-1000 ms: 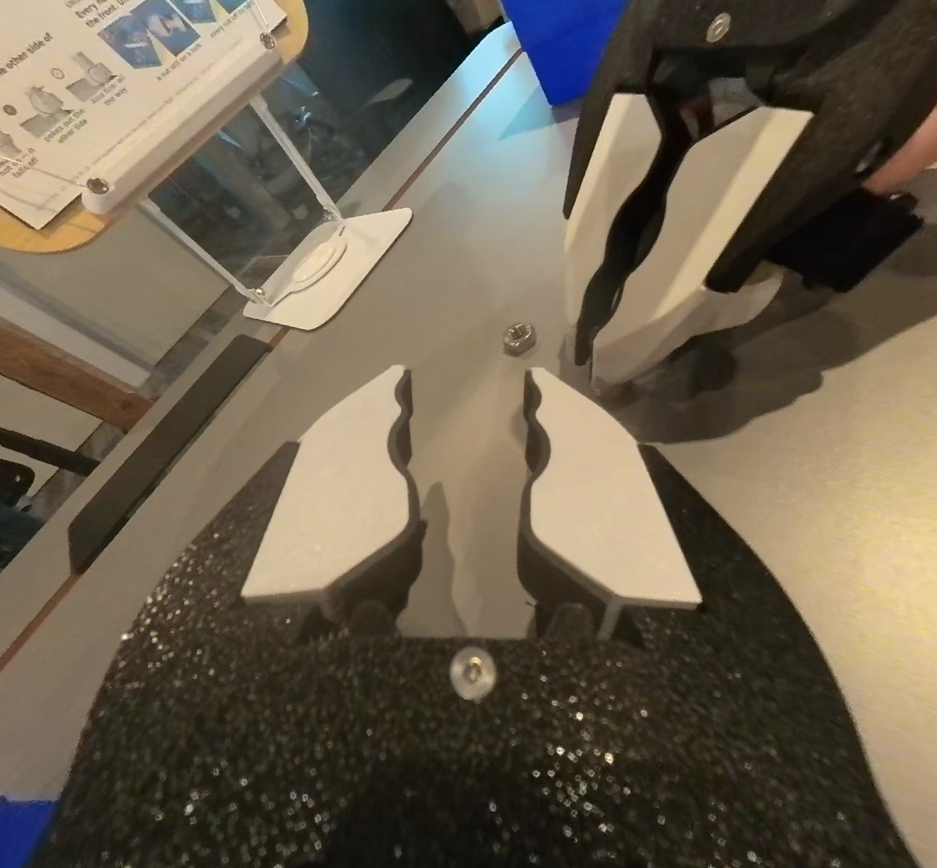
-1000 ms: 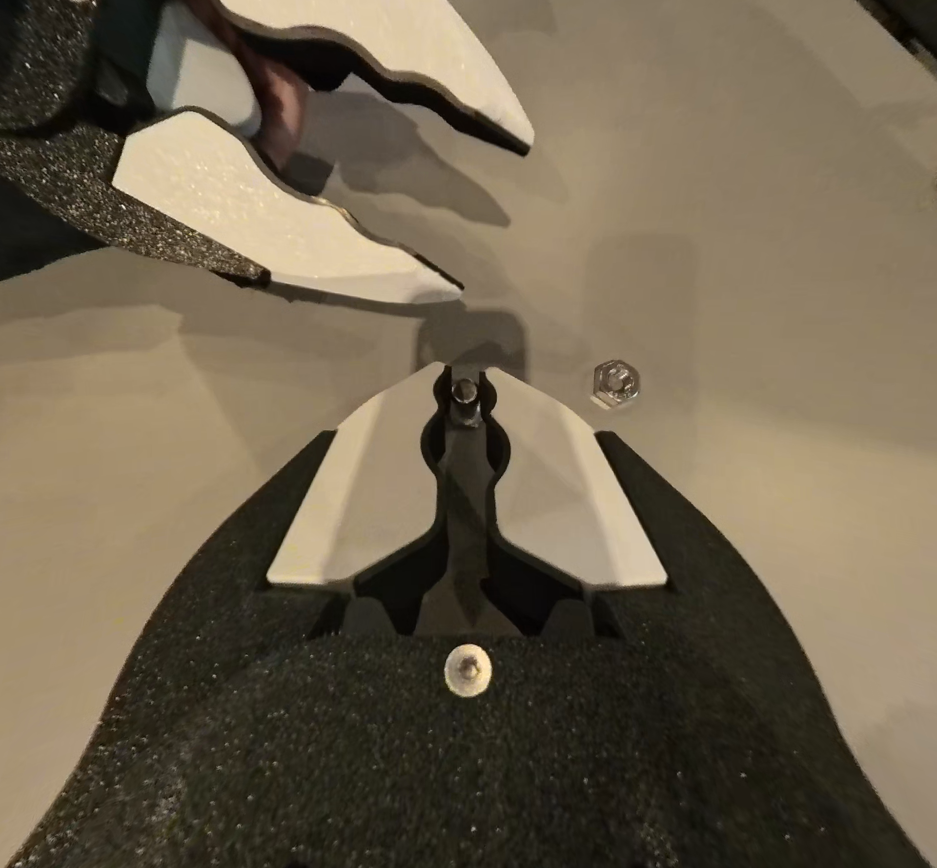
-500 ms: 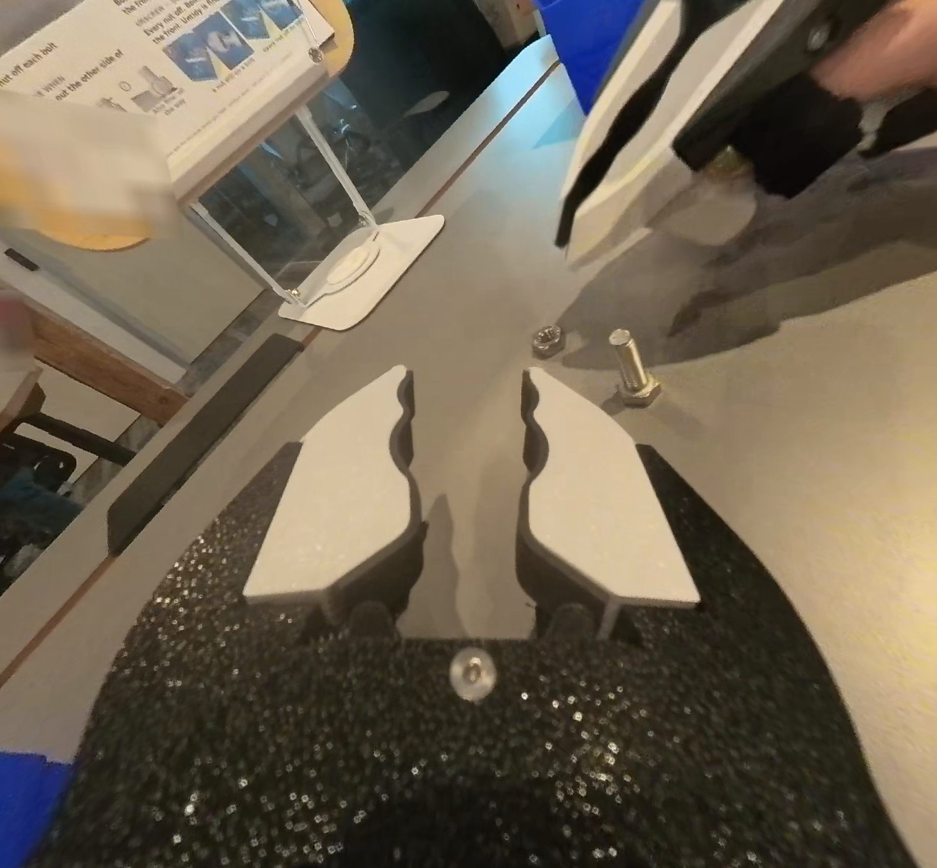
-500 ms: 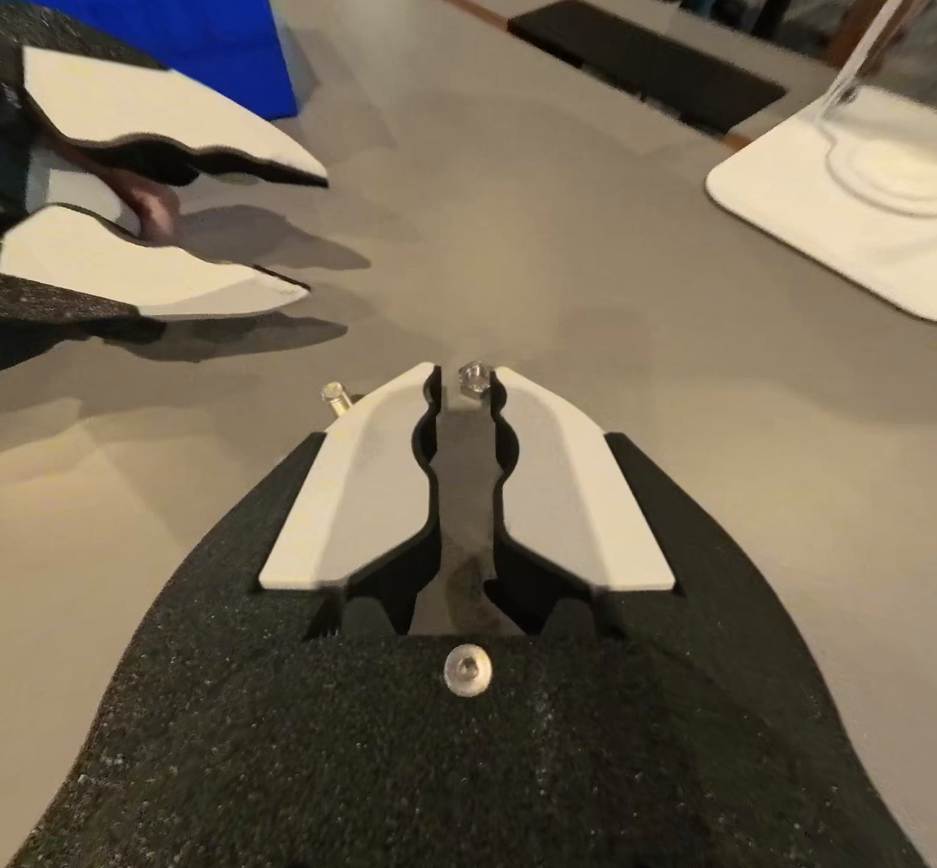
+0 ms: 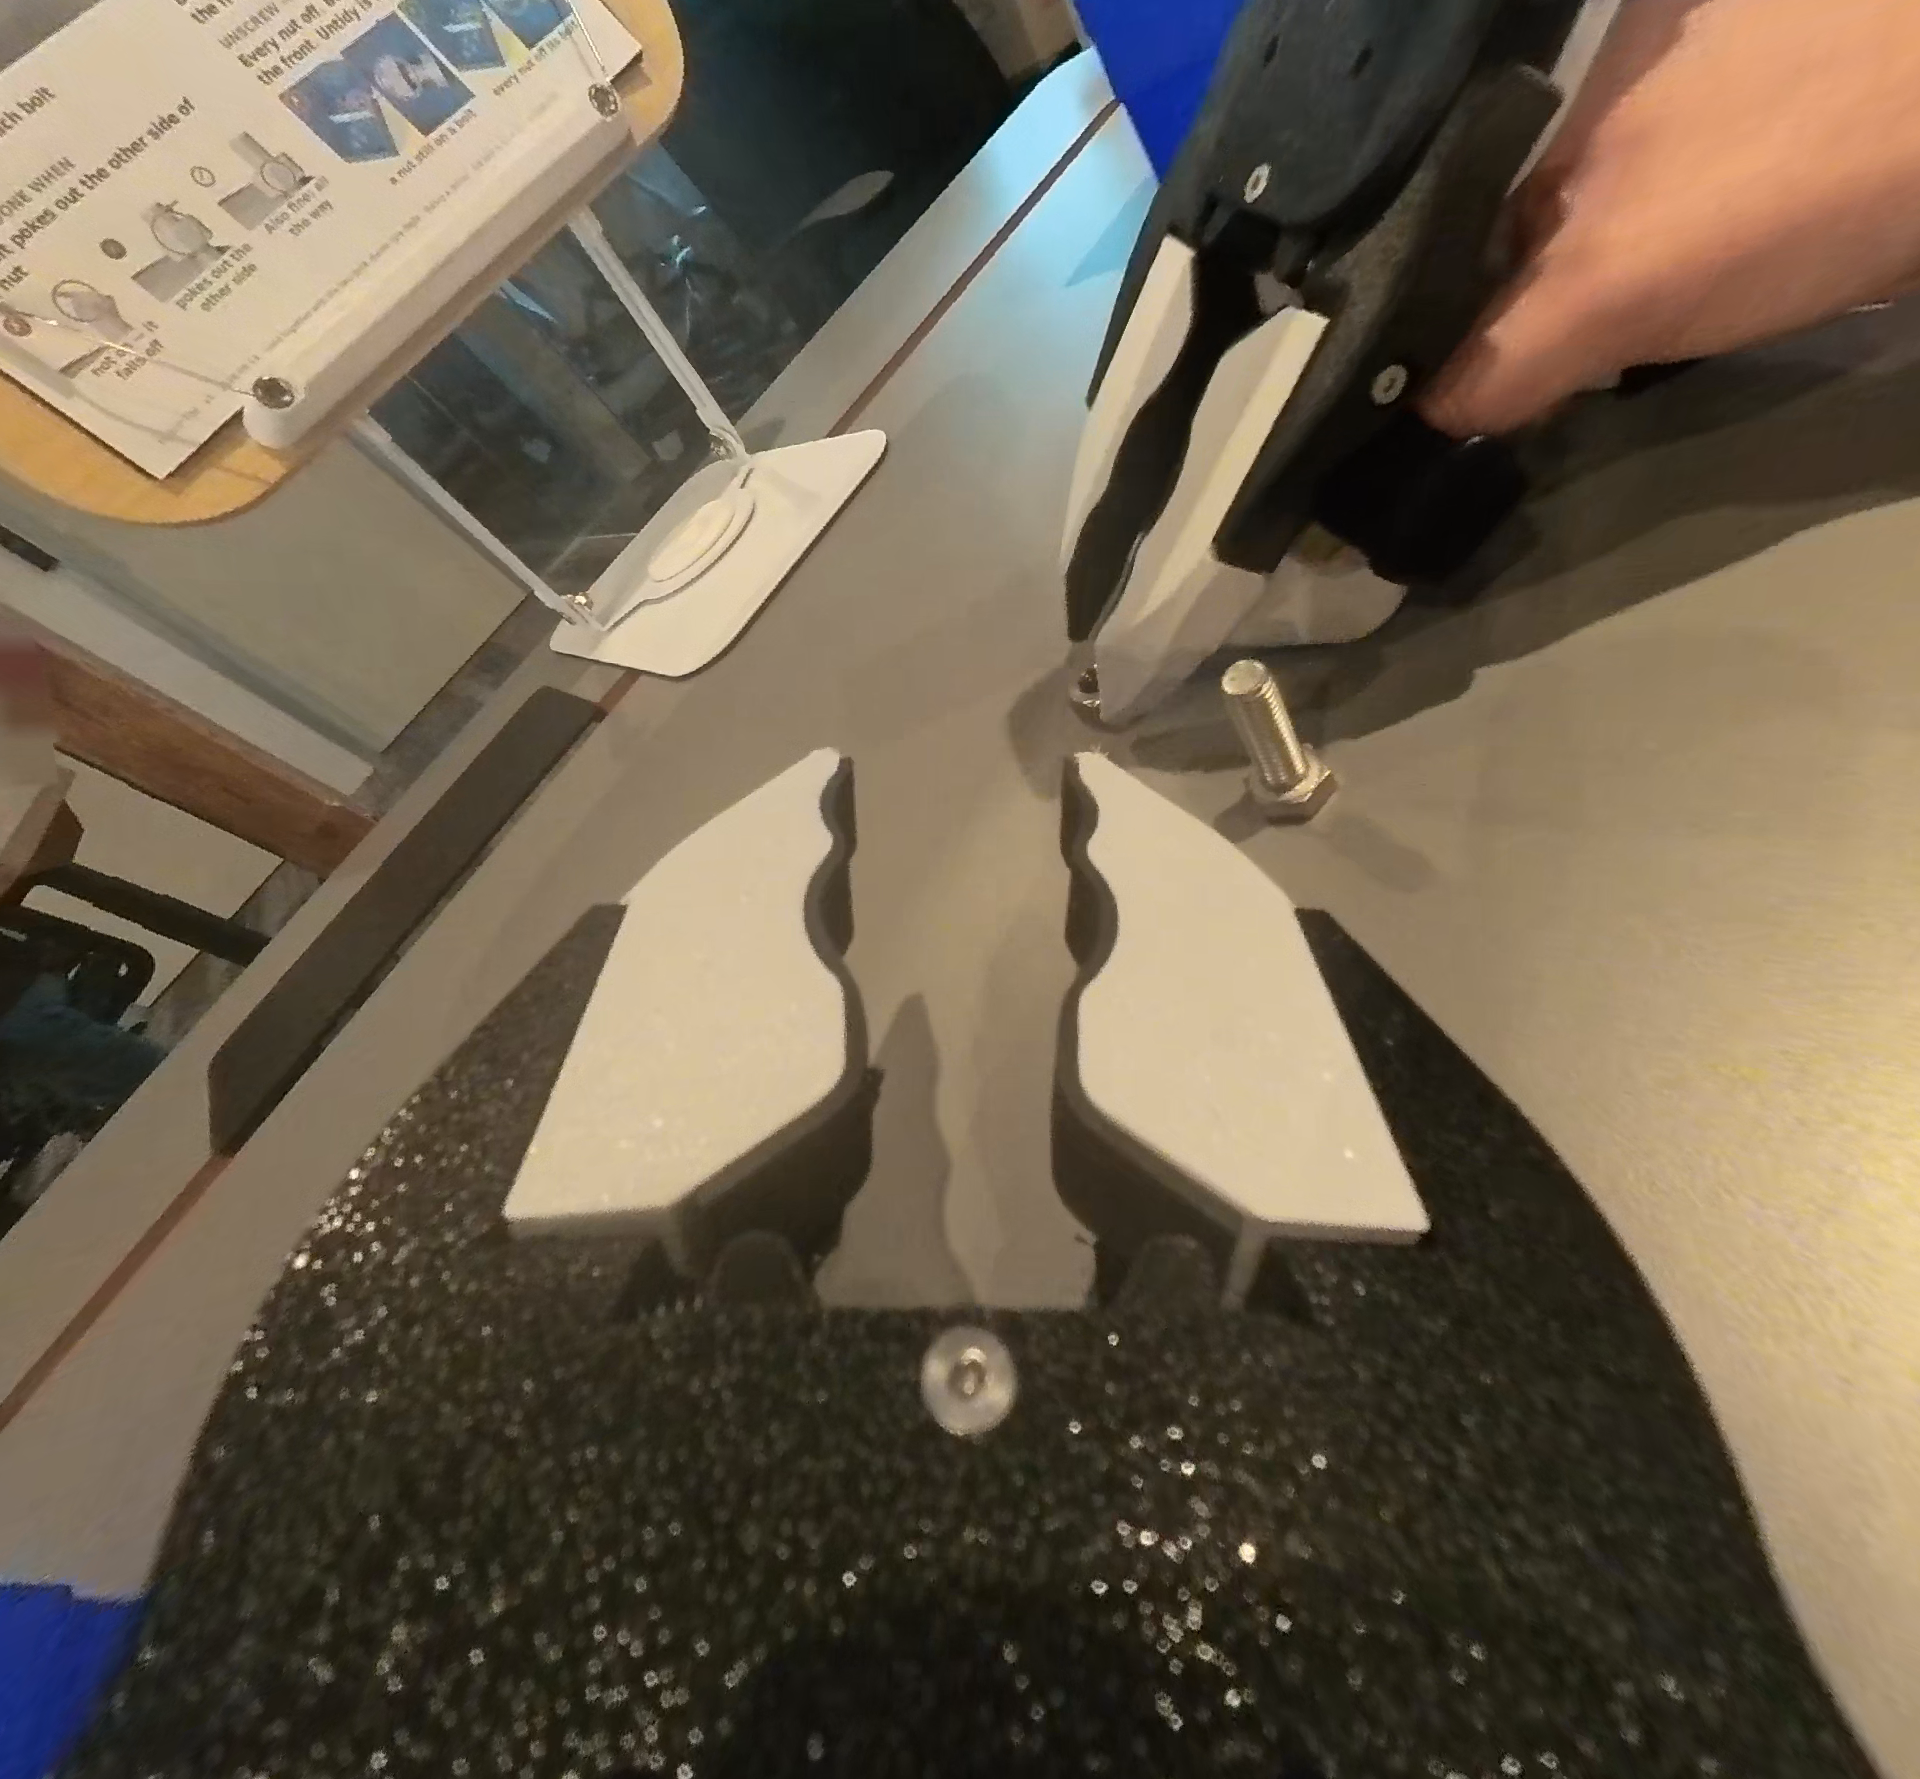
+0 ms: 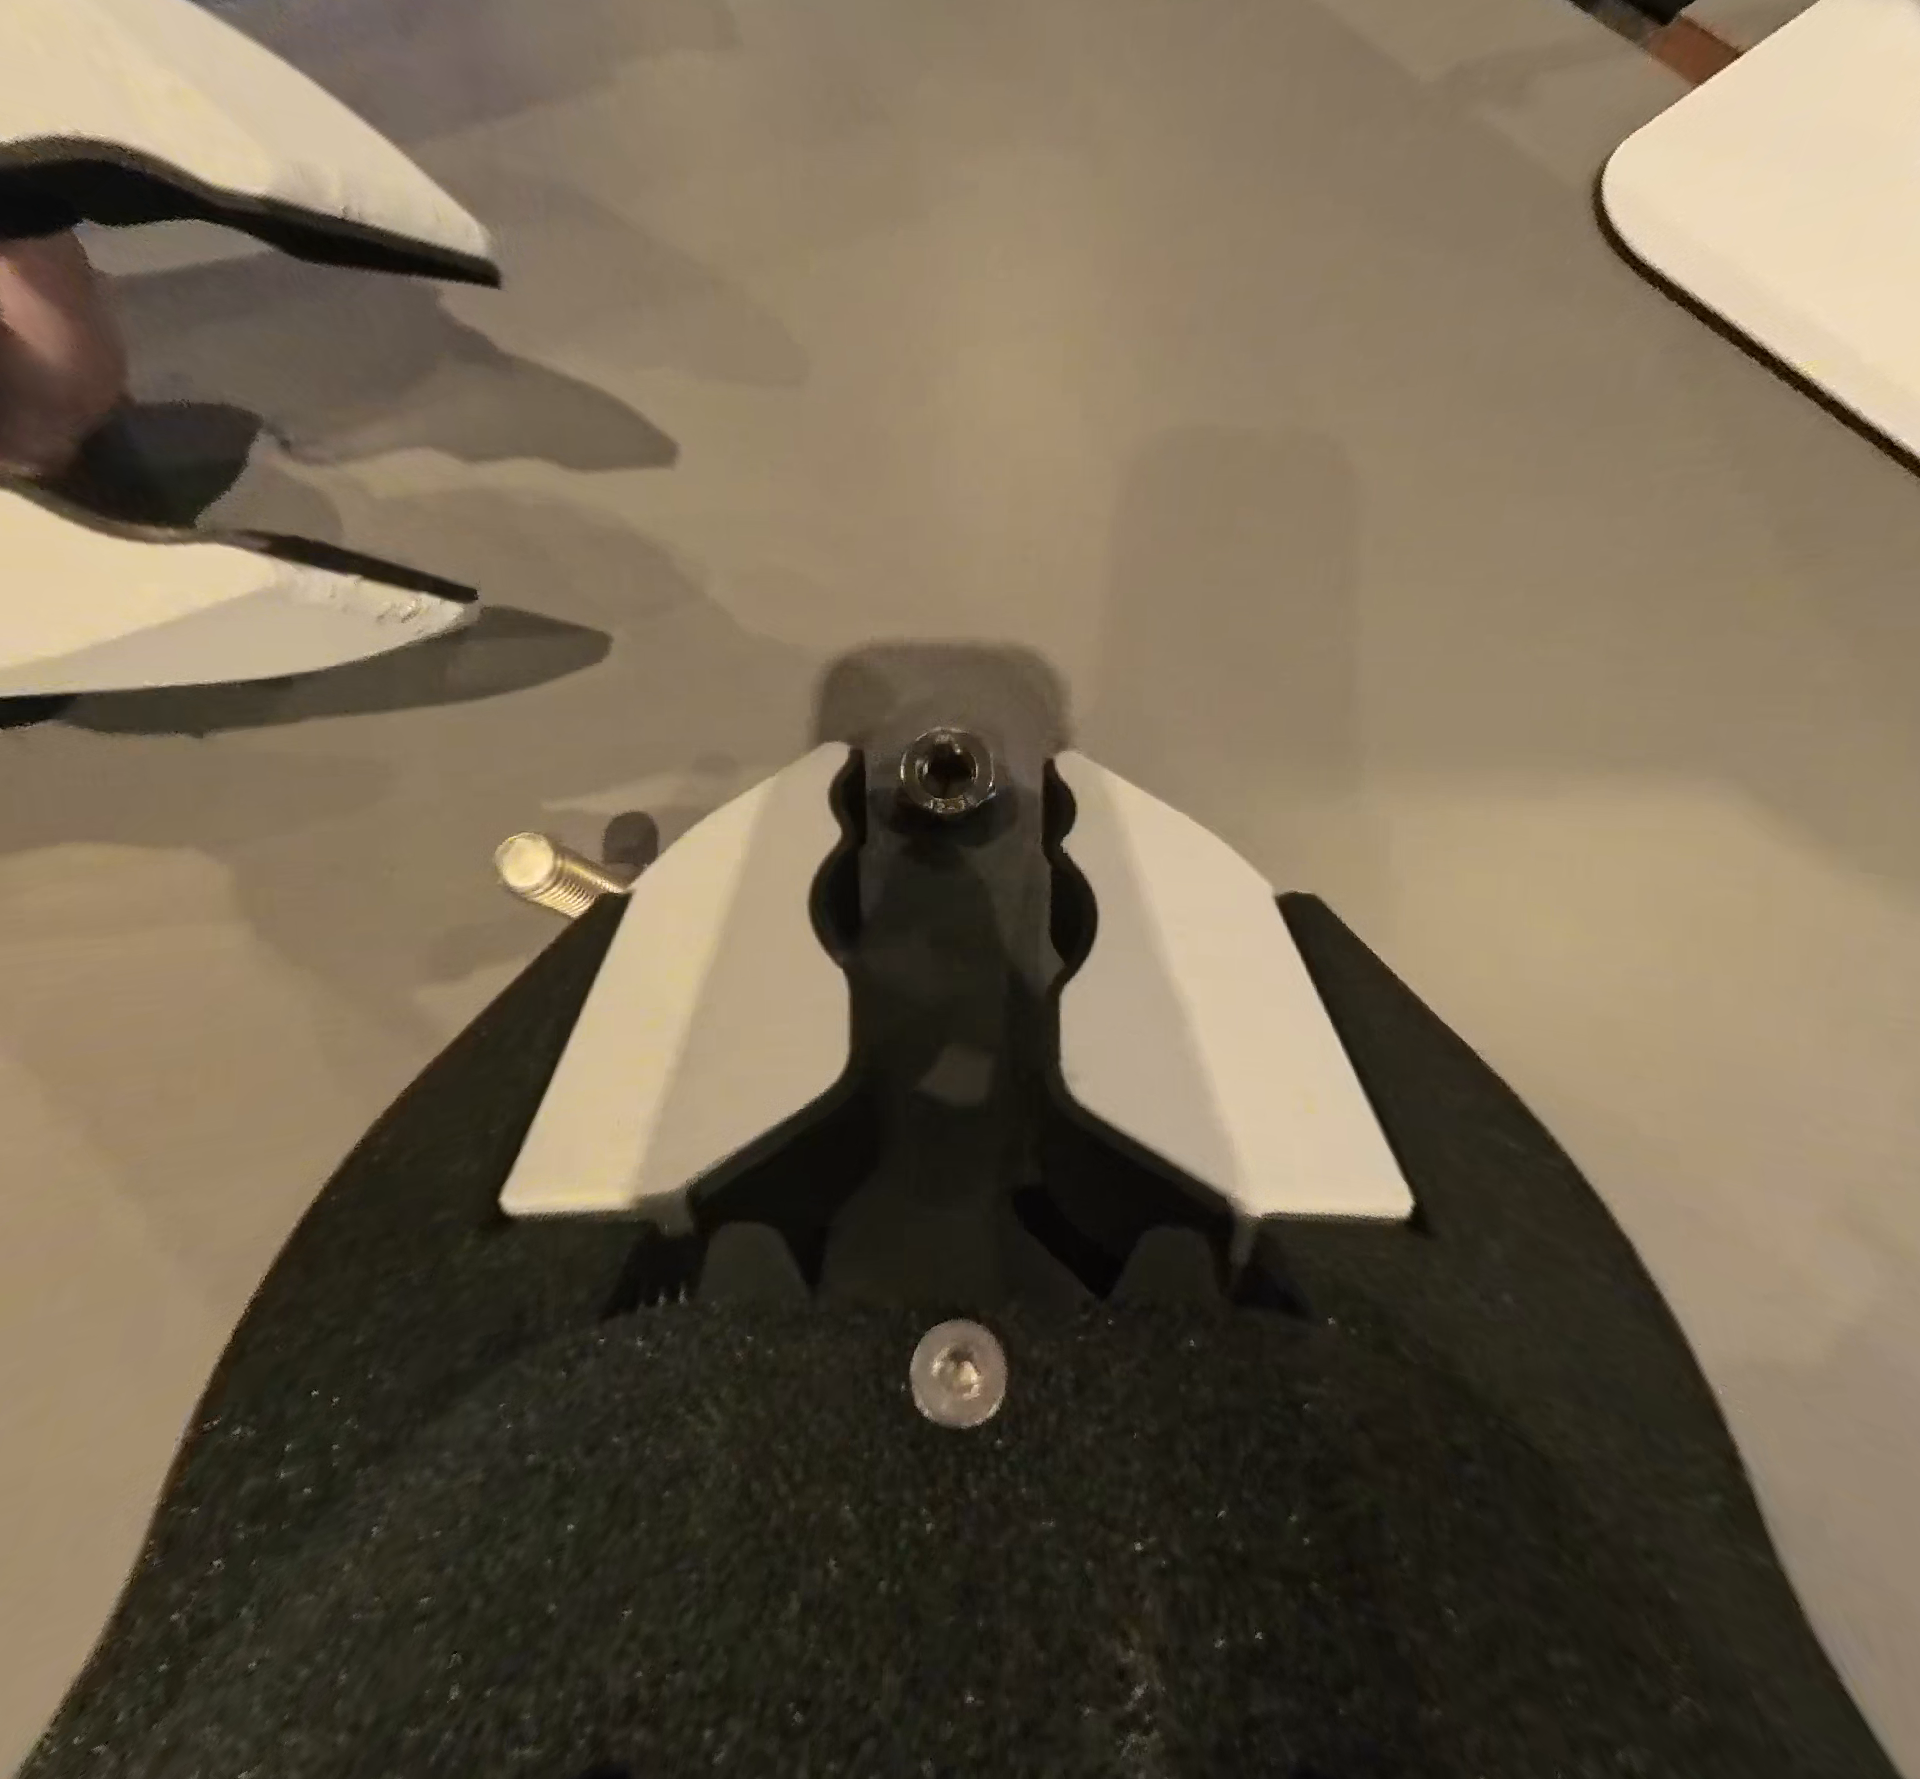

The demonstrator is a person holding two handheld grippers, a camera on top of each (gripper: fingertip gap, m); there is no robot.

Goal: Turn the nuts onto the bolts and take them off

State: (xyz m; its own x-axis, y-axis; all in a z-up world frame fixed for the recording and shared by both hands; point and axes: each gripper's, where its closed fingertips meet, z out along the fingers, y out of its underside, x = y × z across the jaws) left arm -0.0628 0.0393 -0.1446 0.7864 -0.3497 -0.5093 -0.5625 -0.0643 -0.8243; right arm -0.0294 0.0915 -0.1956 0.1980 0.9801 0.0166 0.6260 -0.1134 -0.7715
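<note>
A silver bolt (image 5: 1273, 742) stands on its head on the grey table (image 5: 1610, 1002), just right of my left gripper's tips. It also shows in the right wrist view (image 6: 540, 872), partly hidden behind my right gripper's left finger. My right gripper (image 6: 951, 758) points down at the table with its jaws partly open on either side of a small nut (image 6: 948, 779), not pressing on it. In the left wrist view my right gripper (image 5: 1086, 669) stands over the nut (image 5: 1086, 687). My left gripper (image 5: 956, 779) is open and empty, low over the table just short of the nut. It also shows in the right wrist view (image 6: 468, 430).
A white stand base (image 5: 727, 555) carries an instruction board (image 5: 312, 119) at the left; the base also shows in the right wrist view (image 6: 1787, 275). A blue bin (image 5: 1143, 15) sits at the back. A black strip (image 5: 395, 908) lies along the table's left edge. A person's hand (image 5: 1714, 171) holds the right gripper. The silver bolt (image 5: 1273, 742) sits 4 cm or so from the ends of my left fingers.
My right gripper let go of the bolt, left it standing on its head, lifted, then came down over the nut with its jaws wider. My left gripper stayed open and barely moved.
</note>
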